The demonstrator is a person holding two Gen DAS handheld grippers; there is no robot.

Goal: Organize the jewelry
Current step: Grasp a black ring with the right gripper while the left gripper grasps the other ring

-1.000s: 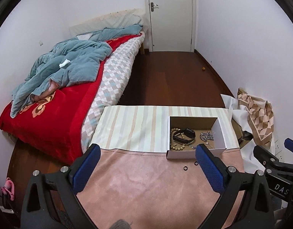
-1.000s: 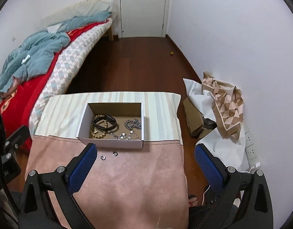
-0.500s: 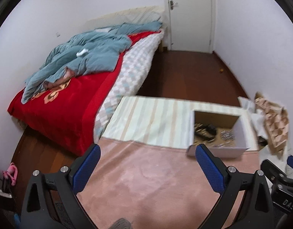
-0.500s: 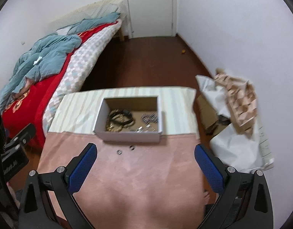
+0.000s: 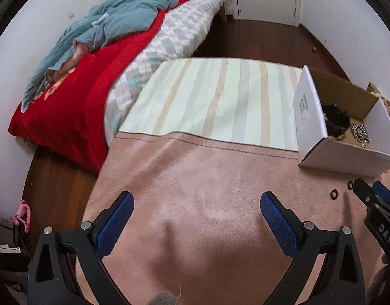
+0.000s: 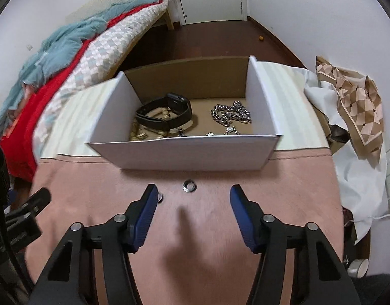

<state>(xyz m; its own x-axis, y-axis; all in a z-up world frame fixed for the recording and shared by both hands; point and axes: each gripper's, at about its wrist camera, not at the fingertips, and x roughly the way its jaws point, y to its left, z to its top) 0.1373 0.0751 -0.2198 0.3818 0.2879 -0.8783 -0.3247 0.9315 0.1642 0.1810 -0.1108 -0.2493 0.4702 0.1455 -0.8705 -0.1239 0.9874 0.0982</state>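
We are holding the right gripper (image 6: 192, 197) low over the pink tabletop (image 6: 210, 228), jaws spread wide and empty, just in front of the white cardboard box (image 6: 184, 152). The silver ring (image 6: 189, 185) is lying flat between the box's front wall and the jaws, straight ahead and roughly centred on their gap; being round, it offers no long axis to line up with. A second ring (image 6: 160, 198) is sitting partly hidden beside the left blue pad. Inside the box we are seeing a black watch (image 6: 167, 114), a silver chain (image 6: 231, 113) and wooden beads (image 6: 144, 133). The left gripper (image 5: 197, 209), also wide and empty, is hanging well to the box's left, so the right is much nearer.
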